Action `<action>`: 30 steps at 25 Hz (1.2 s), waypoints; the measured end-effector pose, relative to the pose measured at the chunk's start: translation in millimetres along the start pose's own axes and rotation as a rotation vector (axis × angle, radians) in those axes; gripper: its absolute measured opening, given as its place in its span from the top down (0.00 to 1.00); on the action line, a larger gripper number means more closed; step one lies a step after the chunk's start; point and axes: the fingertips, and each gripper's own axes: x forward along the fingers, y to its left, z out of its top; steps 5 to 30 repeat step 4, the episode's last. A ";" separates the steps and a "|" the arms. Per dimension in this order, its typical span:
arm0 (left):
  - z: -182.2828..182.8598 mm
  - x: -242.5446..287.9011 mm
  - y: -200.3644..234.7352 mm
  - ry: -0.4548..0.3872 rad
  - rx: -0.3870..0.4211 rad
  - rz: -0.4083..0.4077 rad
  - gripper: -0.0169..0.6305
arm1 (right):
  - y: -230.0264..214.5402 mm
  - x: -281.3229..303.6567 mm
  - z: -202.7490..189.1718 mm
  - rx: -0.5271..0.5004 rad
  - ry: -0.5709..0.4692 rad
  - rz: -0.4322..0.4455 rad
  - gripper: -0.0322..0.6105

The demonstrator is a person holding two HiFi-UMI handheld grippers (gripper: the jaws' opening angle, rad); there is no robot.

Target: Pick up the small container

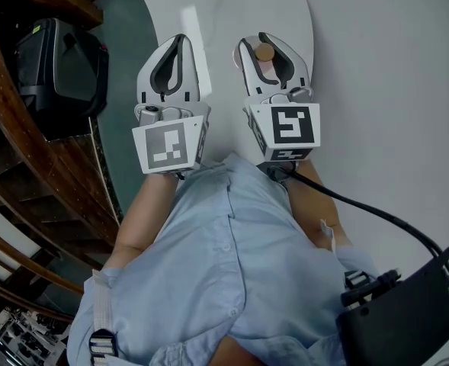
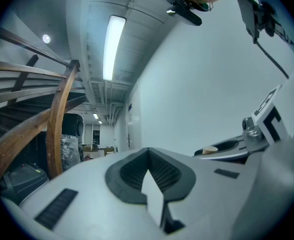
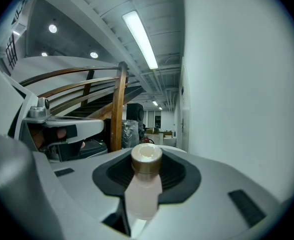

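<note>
The small container [image 3: 144,194] is a pale pink bottle with a tan cap. It stands upright between the dark pads of my right gripper [image 3: 147,155], which is shut on it. In the head view the tan cap of the container [image 1: 264,52] shows between the right gripper [image 1: 265,43] fingers, held up in front of the person's chest. My left gripper [image 1: 181,43] hangs level beside it, a little to the left, shut with nothing in it. The left gripper [image 2: 147,151] tips meet in its own view, and the container's cap [image 2: 209,149] shows off to the right.
A curved wooden stair railing [image 1: 26,151] runs down the left, with a black case [image 1: 56,75] beyond it. A white wall [image 3: 236,84] stands close on the right. A black pack [image 1: 407,319] and cable [image 1: 376,216] hang at the person's right side.
</note>
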 end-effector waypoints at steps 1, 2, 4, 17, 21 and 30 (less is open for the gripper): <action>0.1 0.1 0.1 0.000 0.000 0.000 0.97 | -0.2 0.1 -0.1 -0.001 0.001 -0.001 0.78; 0.3 0.3 0.2 0.001 0.000 0.000 0.97 | -0.6 0.1 -0.3 -0.002 0.002 -0.002 0.78; 0.7 0.7 0.2 0.001 0.000 -0.001 0.98 | -1.4 0.3 -0.6 -0.004 0.003 -0.004 0.78; 0.7 0.7 0.2 0.001 0.000 -0.001 0.98 | -1.4 0.3 -0.6 -0.004 0.003 -0.004 0.78; 0.7 0.7 0.2 0.001 0.000 -0.001 0.98 | -1.4 0.3 -0.6 -0.004 0.003 -0.004 0.78; 0.7 0.7 0.2 0.001 0.000 -0.001 0.98 | -1.4 0.3 -0.6 -0.004 0.003 -0.004 0.78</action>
